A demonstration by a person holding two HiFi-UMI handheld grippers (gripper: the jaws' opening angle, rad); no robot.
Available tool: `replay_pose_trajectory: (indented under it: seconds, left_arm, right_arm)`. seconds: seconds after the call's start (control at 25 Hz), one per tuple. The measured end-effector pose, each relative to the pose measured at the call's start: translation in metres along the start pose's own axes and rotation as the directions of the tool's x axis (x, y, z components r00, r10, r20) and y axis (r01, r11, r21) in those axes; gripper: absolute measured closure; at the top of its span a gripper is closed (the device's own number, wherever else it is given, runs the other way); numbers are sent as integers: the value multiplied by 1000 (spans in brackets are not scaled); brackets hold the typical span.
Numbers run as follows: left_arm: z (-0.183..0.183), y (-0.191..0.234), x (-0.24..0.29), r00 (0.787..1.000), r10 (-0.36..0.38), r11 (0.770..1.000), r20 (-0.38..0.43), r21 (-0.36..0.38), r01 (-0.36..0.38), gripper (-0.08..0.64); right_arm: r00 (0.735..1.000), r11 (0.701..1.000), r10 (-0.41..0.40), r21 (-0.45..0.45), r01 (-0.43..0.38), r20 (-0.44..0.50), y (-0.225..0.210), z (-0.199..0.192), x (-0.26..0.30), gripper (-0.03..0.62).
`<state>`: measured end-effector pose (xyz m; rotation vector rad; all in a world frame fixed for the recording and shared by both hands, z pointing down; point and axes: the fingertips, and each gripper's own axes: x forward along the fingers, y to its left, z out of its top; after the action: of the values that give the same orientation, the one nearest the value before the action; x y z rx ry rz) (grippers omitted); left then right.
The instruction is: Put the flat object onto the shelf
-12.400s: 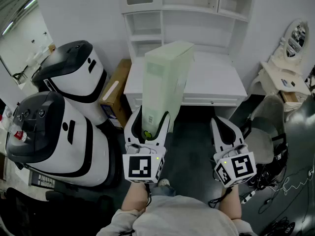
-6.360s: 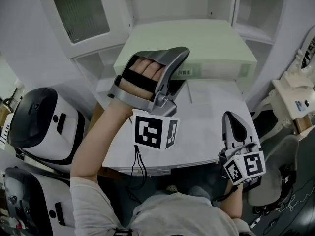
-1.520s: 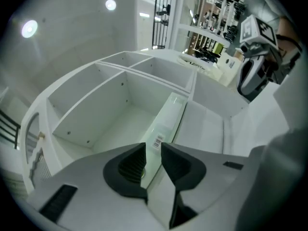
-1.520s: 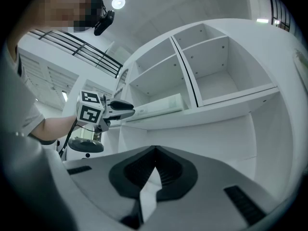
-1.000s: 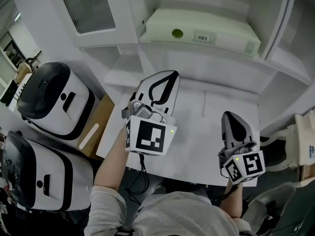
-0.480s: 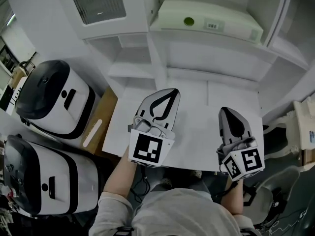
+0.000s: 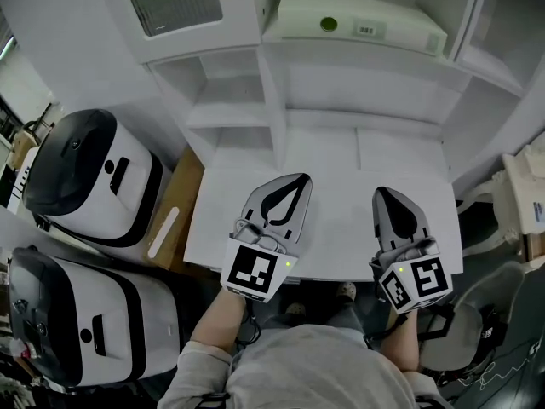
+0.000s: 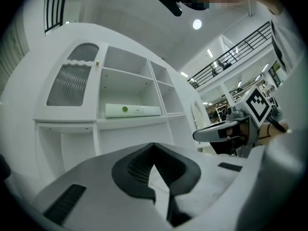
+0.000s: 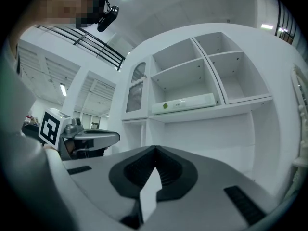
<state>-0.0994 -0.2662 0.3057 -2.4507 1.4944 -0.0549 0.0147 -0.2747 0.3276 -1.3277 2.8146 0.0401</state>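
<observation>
Your left gripper (image 7: 295, 183) hangs over the white desk (image 7: 332, 156), jaws pinched together on nothing. Beyond it the pale green flat object (image 7: 353, 24) lies flat on the shelf (image 7: 289, 49). Your right gripper (image 7: 381, 194) is likewise closed and empty.

The flat object (image 7: 353, 22) is a pale green, slab-like box lying flat on the white shelf (image 9: 226, 109). Its long edge faces outward (a round green dot and a small barcode label show there). It rests in the middle compartment.
</observation>
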Motion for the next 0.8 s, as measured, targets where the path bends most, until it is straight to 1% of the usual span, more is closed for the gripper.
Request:
replay_pose_trajectory:
  seconds: [0.16,0.28,0.32,0.44,0.6,0.72,0.8]
  left_arm:
    - [-11,-8,-12,999,-39,998,-26,-49,37,548]
    - [-16,-14,-19,998,-62,995,-19,-74,60,548]
    - [-17,-16,-20,998,-68,995,-16,-78,66,548]
    - [-24,-19,-24,995,-87,993,-42,-84,84,548]
    - [-26,-22,-24,994,-105,991,-30,-82,102,548]
    - [-28,-24,-24,992,-117,990,-38,-79,114,548]
    - [-26,-24,-24,993,-120,990,-24,-80,117,548]
  right_arm:
    - [1000,1000,-17,11,17,-3,10,-5,-7,583]
    - [1000,1000,-23,19,23,-11,17,-11,-10,583]
    - [1000,999,-25,22,25,-13,19,-13,-11,583]
    - [999,999,-27,34,28,-20,24,-18,-12,583]
    - [999,999,-21,36,22,-26,31,-21,-10,583]
    - [999,1000,-18,20,18,-32,33,-22,-9,583]
    - [999,1000,-18,2,18,-36,35,-21,-9,583]
